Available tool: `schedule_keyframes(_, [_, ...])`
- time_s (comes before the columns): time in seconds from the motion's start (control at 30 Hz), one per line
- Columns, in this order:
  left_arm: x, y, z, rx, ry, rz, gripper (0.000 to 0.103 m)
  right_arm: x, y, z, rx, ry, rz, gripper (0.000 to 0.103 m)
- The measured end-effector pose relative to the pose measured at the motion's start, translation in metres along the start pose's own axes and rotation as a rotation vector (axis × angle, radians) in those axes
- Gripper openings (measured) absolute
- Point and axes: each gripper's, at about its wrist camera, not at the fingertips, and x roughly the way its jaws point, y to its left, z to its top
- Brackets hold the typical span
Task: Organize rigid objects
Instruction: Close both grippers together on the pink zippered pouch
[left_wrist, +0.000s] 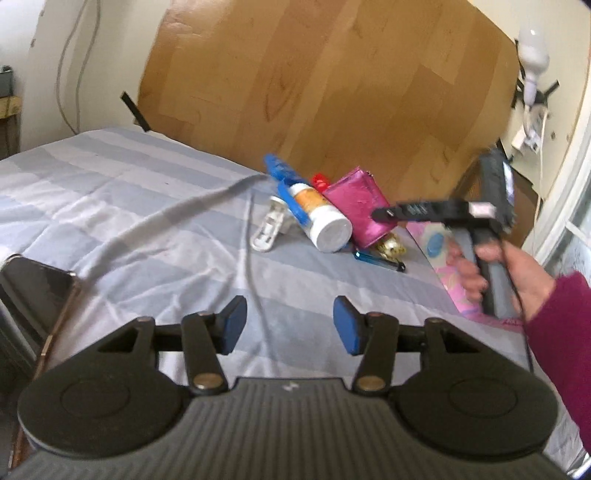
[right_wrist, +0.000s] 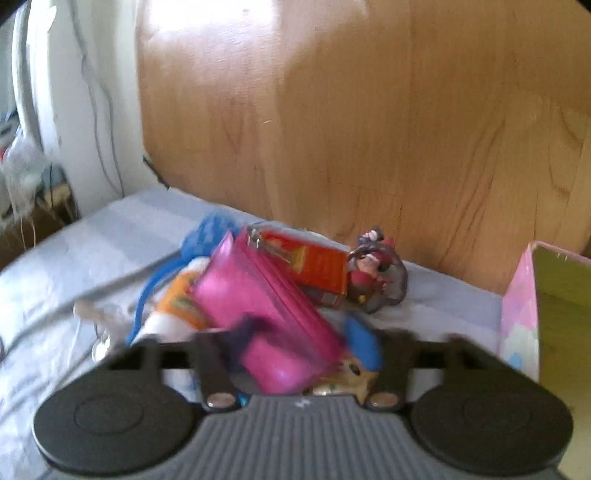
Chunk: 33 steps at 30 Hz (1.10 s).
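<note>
A pile of objects lies on the bed by the wooden headboard: a shiny pink pouch (left_wrist: 360, 206) (right_wrist: 266, 306), a white and orange bottle (left_wrist: 321, 218) (right_wrist: 173, 310), a blue item (left_wrist: 282, 177), a white plastic piece (left_wrist: 267, 227), a red box (right_wrist: 314, 267) and a small figurine (right_wrist: 376, 273). My left gripper (left_wrist: 286, 328) is open and empty, well short of the pile. My right gripper (right_wrist: 306, 343) is open, its blurred fingers on either side of the pink pouch's near end; in the left wrist view it (left_wrist: 388, 213) hovers over the pouch.
A pink patterned box (right_wrist: 546, 314) (left_wrist: 439, 243) stands open at the right of the pile. A grey cable (left_wrist: 177, 218) runs across the striped bedsheet (left_wrist: 129, 192). A phone (left_wrist: 33, 291) lies at the left edge. A gold object (left_wrist: 391, 249) and a blue pen (left_wrist: 380, 260) lie beside the pouch.
</note>
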Motion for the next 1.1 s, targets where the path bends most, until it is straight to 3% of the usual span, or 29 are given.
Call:
schedule_keyframes(0.07, [0.0, 0.001, -0.002, -0.017, -0.013, -0.002, 0.054, -0.003, 0.01, -0.028, -0.085, -0.019, 0.021, 0.021])
schedule_keyframes(0.17, [0.0, 0.001, -0.004, -0.034, -0.012, -0.005, 0.054, -0.02, 0.04, -0.08, -0.181, -0.075, -0.037, 0.019])
schedule_keyframes(0.3, [-0.007, -0.007, -0.006, -0.05, -0.007, -0.051, 0.054, -0.04, 0.067, -0.155, -0.345, -0.121, 0.003, 0.019])
schedule_keyframes(0.37, [-0.011, -0.012, -0.006, -0.049, -0.016, -0.09, 0.062, -0.047, 0.078, -0.178, -0.383, -0.104, 0.033, 0.021])
schedule_keyframes(0.4, [-0.013, -0.017, -0.005, -0.046, -0.02, -0.105, 0.071, -0.053, 0.081, -0.188, -0.378, -0.106, 0.047, 0.022])
schedule_keyframes(0.47, [-0.014, -0.025, -0.005, -0.041, -0.034, -0.124, 0.078, -0.056, 0.065, -0.204, -0.309, -0.11, 0.105, 0.052])
schedule_keyframes(0.63, [0.011, -0.047, 0.01, 0.011, -0.014, -0.188, 0.079, -0.055, 0.053, -0.239, -0.124, -0.115, 0.128, 0.051])
schedule_keyframes(0.7, [0.027, -0.058, 0.017, 0.039, 0.028, -0.205, 0.081, -0.044, 0.052, -0.252, -0.068, -0.108, 0.164, 0.051])
schedule_keyframes(0.8, [0.046, -0.075, 0.02, 0.071, 0.097, -0.254, 0.081, -0.041, 0.036, -0.266, -0.045, -0.11, 0.189, 0.051])
schedule_keyframes(0.9, [0.052, -0.09, 0.011, 0.093, 0.124, -0.295, 0.081, -0.037, 0.047, -0.26, -0.054, -0.078, 0.182, 0.051])
schedule_keyframes(1.03, [0.038, -0.093, -0.005, 0.127, 0.102, -0.31, 0.081, -0.032, 0.056, -0.255, -0.08, -0.05, 0.151, 0.048])
schedule_keyframes(1.1, [0.026, -0.098, -0.018, 0.218, 0.062, -0.278, 0.081, -0.03, 0.052, -0.25, -0.089, -0.051, 0.147, 0.048])
